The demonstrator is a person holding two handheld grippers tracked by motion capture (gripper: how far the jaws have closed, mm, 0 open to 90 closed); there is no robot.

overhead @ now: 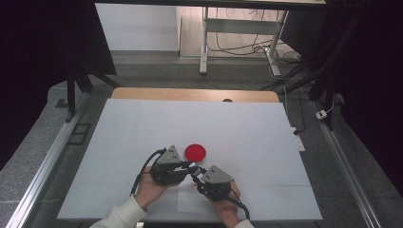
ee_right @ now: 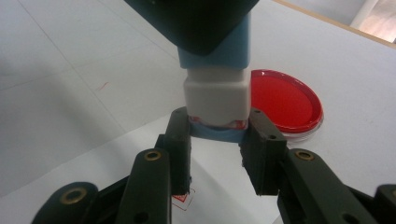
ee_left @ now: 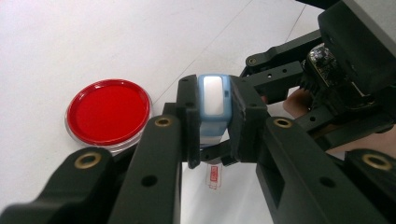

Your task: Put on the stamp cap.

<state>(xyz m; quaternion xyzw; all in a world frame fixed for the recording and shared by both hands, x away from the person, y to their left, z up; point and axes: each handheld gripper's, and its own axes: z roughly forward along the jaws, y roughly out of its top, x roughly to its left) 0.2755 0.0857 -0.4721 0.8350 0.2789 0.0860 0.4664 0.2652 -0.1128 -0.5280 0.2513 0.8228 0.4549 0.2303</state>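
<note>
A small blue holder with a white face (ee_left: 213, 100) is clamped between both grippers just above the white table. My left gripper (ee_left: 215, 95) is shut on its blue body. From the opposite side, my right gripper (ee_right: 218, 128) is shut on the light-blue rim under the white block (ee_right: 215, 95). In the high view the left gripper (overhead: 190, 167) and right gripper (overhead: 196, 175) meet tip to tip near the front of the table. A round red dish with a clear rim (overhead: 195, 152) (ee_left: 109, 112) (ee_right: 285, 100) lies flat just beyond them.
A small paper slip with red print (ee_left: 214, 175) (ee_right: 183, 199) lies under the held object. White sheets cover the table (overhead: 142, 123), whose wooden far edge (overhead: 190, 93) shows. Metal rails (overhead: 43, 171) run along both sides.
</note>
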